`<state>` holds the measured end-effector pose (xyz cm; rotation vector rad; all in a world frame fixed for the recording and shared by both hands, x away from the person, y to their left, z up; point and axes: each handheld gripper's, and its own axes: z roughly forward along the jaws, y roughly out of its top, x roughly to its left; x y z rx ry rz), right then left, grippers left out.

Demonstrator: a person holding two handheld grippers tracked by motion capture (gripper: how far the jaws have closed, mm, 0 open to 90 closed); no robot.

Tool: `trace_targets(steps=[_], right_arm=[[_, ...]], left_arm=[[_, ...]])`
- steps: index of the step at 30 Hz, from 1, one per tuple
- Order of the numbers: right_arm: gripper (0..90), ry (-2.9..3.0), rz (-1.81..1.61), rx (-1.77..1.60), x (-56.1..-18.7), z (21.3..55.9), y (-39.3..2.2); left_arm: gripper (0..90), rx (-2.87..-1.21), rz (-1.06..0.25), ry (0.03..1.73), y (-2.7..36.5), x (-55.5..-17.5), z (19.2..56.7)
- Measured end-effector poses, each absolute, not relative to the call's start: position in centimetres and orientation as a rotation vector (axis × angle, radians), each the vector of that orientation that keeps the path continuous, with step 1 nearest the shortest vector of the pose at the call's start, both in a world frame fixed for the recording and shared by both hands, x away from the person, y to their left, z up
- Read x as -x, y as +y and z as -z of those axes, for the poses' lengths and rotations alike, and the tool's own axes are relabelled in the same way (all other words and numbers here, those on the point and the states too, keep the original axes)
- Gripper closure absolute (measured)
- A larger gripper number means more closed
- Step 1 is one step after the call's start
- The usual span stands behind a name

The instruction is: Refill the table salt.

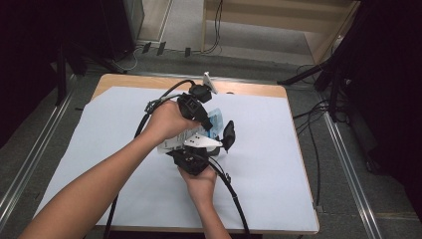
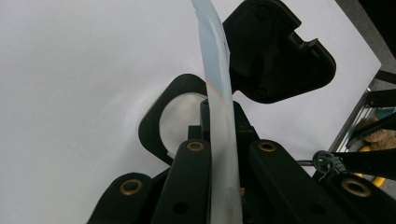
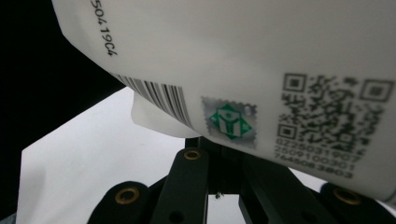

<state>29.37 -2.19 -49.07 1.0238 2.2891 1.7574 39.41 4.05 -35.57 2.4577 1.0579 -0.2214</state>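
Progress looks midway: both grippers' fingers pinch the white pouch (image 1: 209, 122) above the surface (image 1: 99, 129), unopened, I judge.

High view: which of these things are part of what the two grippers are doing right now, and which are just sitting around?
In the job:
- white packet with barcode and QR code
- left gripper, shut on the packet's edge
- right gripper, shut on the packet

Just there:
- white sheet covering the table
- cables on the floor
- shelf behind the table
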Motion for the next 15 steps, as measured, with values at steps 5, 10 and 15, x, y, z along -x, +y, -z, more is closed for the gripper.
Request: trace_targets(steps=[5,10,15], right_arm=[[90.0,2.298,-1.756,-1.003,-29.23,48.99,-2.04],[90.0,2.303,-1.73,-0.992,-29.33,49.12,-1.89],[90.0,2.312,-1.712,-0.985,-29.4,49.34,-1.87]], left_arm=[[90.0,-2.449,0.215,1.046,4.02,-39.48,35.6],[90.0,-2.473,0.232,1.026,3.66,-39.27,35.87],[90.0,-2.464,0.226,1.033,4.06,-39.05,35.88]])
